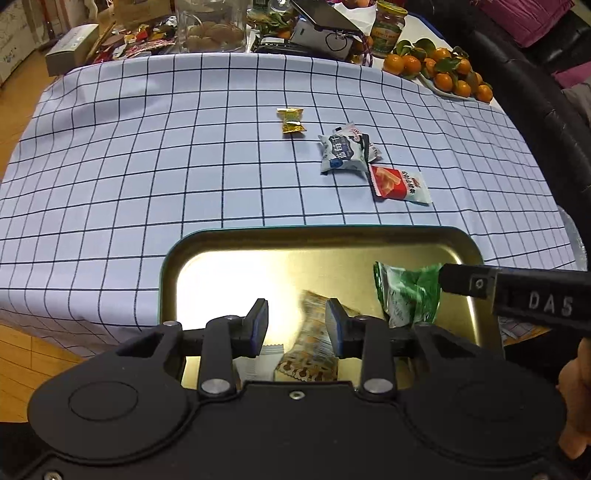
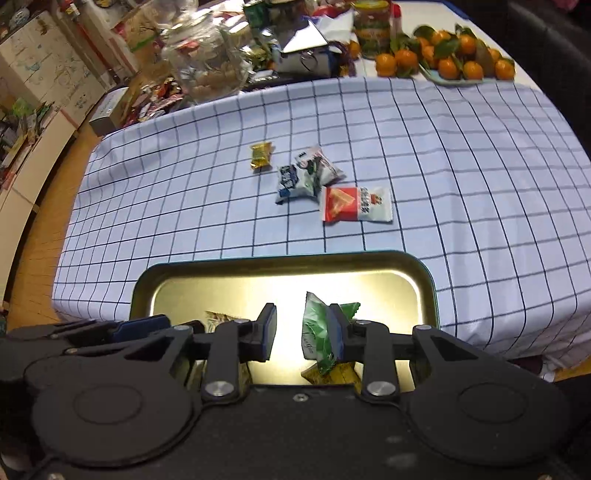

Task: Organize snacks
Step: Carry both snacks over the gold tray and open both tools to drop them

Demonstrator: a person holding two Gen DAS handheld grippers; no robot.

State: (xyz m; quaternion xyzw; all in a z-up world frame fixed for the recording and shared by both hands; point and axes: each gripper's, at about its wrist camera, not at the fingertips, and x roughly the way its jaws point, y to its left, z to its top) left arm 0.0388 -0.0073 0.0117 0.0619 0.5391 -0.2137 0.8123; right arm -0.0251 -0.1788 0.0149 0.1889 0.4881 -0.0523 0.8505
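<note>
- The left gripper (image 1: 297, 325) hangs over the near part of the gold tray (image 1: 295, 240), its jaws standing apart and holding nothing.
- A brown patterned packet (image 1: 314, 354) lies blurred on the tray floor below the gap, nearer the right-hand pad; no pad presses on it.
- A white crimped wrapper (image 1: 258, 360) lies just at 9 o'clock of that packet, partly hidden by the left finger.
- The right gripper (image 2: 301, 330) is also over the tray, jaws parted with a clear gap between the pads.
- A green packet (image 2: 314, 328) stands against the inner face of its right-hand finger; the other pad is well clear of it, and whether the packet is truly gripped cannot be told.
- A yellow packet (image 2: 340, 374) lies beneath the green one.
- On the checked cloth (image 1: 147, 147), at 12 o'clock of the tray, four snacks remain: a gold packet (image 1: 291, 120), a blue-and-white packet (image 1: 341, 155) overlapping a white packet (image 1: 364, 142) behind it, and a red-and-white packet (image 1: 400, 184) nearest the tray.
- A plate of oranges (image 1: 443, 72) sits at 2 o'clock, and a glass jar (image 1: 210, 27) at 11 o'clock.
</note>
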